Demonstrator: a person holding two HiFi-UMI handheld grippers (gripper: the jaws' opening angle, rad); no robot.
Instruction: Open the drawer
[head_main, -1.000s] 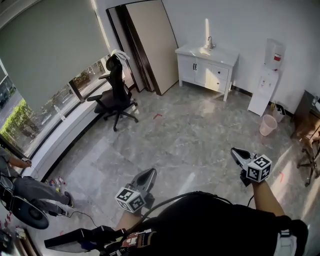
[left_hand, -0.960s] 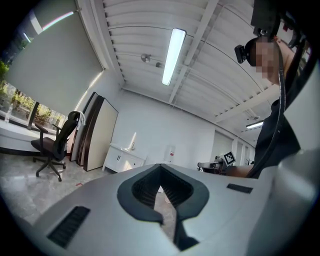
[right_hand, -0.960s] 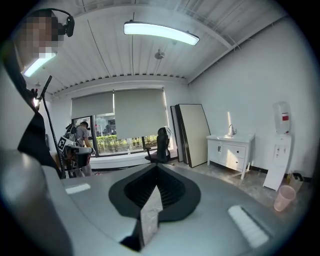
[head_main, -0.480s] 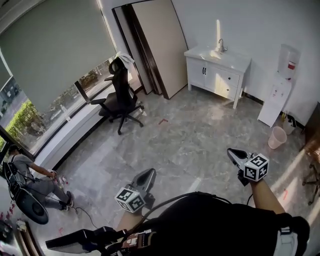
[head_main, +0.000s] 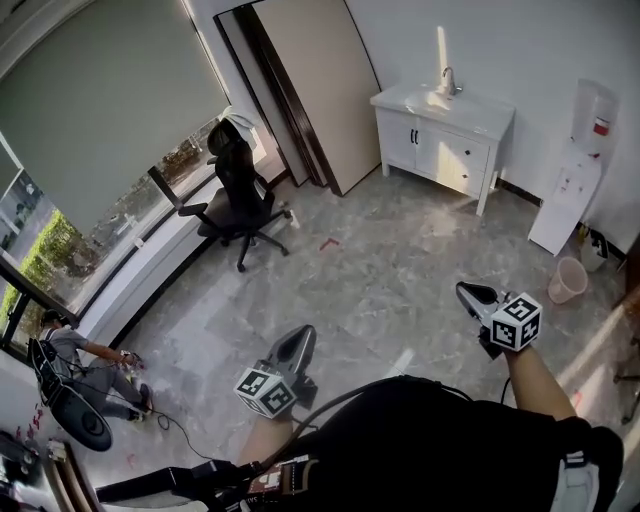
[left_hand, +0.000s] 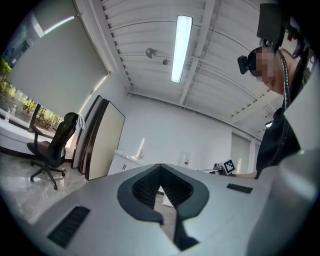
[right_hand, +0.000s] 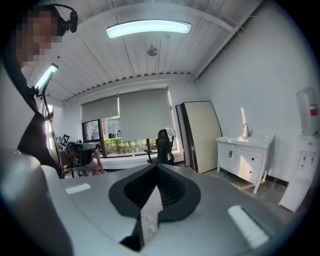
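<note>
The white sink cabinet (head_main: 445, 130) stands against the far wall, across the room from me. Its drawer fronts (head_main: 470, 155) are on the right half and look closed. In the right gripper view the cabinet (right_hand: 247, 157) is at the right, beyond the jaws. The left gripper view shows only part of the cabinet (left_hand: 125, 161), behind the jaws. My left gripper (head_main: 303, 332) and right gripper (head_main: 464, 290) are held level in front of my body, far from the cabinet. Each has its jaws together with nothing between them.
A black office chair (head_main: 235, 195) stands by the window at the left. Tall boards (head_main: 310, 90) lean on the back wall. A water dispenser (head_main: 575, 190) and a pink bin (head_main: 567, 280) are at the right. A person (head_main: 80, 350) sits on the floor at the far left.
The room has shifted in the head view as I walk: the cabinet and chair sit a little further right. Both grippers keep their pose in front of me, still shut.
</note>
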